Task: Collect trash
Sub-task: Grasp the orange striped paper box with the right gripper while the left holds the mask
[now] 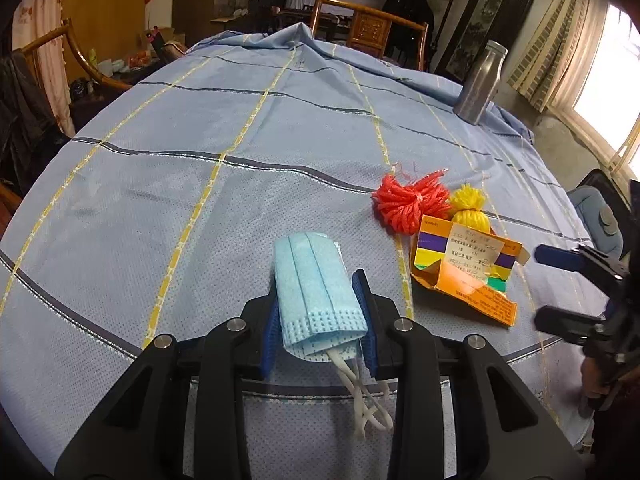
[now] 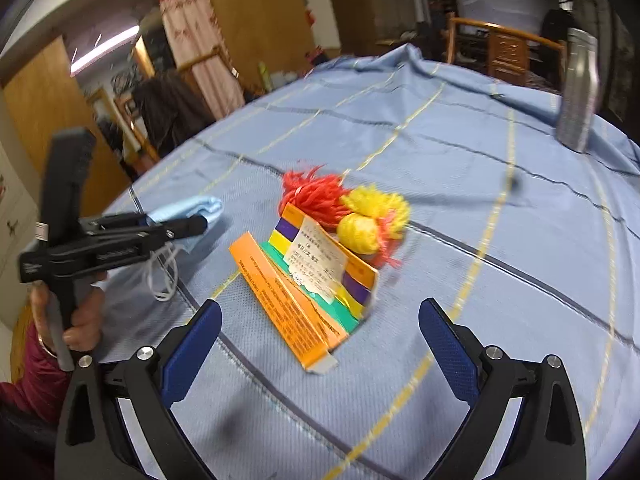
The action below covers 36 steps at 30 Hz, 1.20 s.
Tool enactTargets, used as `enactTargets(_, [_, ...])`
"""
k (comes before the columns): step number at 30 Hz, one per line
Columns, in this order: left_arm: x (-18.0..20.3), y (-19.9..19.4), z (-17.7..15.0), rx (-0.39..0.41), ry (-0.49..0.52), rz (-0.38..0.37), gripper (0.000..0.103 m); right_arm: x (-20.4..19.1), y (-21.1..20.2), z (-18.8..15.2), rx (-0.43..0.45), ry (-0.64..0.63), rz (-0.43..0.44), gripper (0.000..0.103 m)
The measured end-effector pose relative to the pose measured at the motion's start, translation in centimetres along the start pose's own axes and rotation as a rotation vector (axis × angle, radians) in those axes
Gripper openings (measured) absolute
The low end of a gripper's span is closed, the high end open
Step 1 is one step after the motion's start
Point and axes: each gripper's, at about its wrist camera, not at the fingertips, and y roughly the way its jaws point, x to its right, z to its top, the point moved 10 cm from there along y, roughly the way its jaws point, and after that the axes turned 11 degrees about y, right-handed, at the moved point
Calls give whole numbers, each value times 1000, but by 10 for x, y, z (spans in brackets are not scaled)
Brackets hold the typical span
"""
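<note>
The flattened orange carton (image 2: 308, 288) bears a white label with small print too fine to read. It lies on the blue checked cloth (image 1: 200, 128) against red (image 1: 408, 204) and yellow yarn pompoms (image 1: 470, 208). The left gripper (image 1: 320, 300) pinches a folded blue face mask (image 1: 316, 280); the right gripper (image 2: 320, 336) gapes wide, empty, before the carton. A steel bottle (image 1: 480, 84) stands far back.

We see the folded face mask (image 1: 318, 284) between our left gripper's (image 1: 320, 316) fingers (image 1: 362, 292), the flattened carton (image 2: 308, 288) on the tablecloth (image 2: 500, 280) ahead between our right gripper's (image 2: 320, 332) fingers, two yarn pompoms (image 2: 348, 208) touching behind it, and a metal bottle (image 2: 578, 92) far beyond.
</note>
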Motion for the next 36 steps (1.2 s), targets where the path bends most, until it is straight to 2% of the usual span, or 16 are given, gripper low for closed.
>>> enactTargets(8, [1, -2, 2, 22, -19, -55, 34, -20, 32, 3, -50, -75, -19, 97])
enactTargets(11, [2, -2, 2, 21, -20, -69, 34, -23, 40, 1, -45, -133, -83, 97])
enactTargets(13, [2, -2, 2, 22, -21, -74, 34, -24, 41, 3, -32, -152, -107, 74])
enactTargets(15, [1, -3, 3, 29, -27, -73, 34, -29, 33, 5, 2, -159, -85, 57])
enactTargets(16, [0, -5, 3, 34, -30, -70, 34, -35, 24, 5, 22, -149, -53, 55])
enactTargets(19, [-5, -16, 6, 81, -52, -57, 34, -45, 0, 8, 100, -147, -26, 53])
enactTargets(25, [-10, -46, 1, 113, -64, -10, 34, -49, -43, 12, 208, -76, 33, 54])
enactTargets(36, [-12, -123, -20, 185, -91, 90, 34, -57, -101, 0, 300, -13, 149, 55])
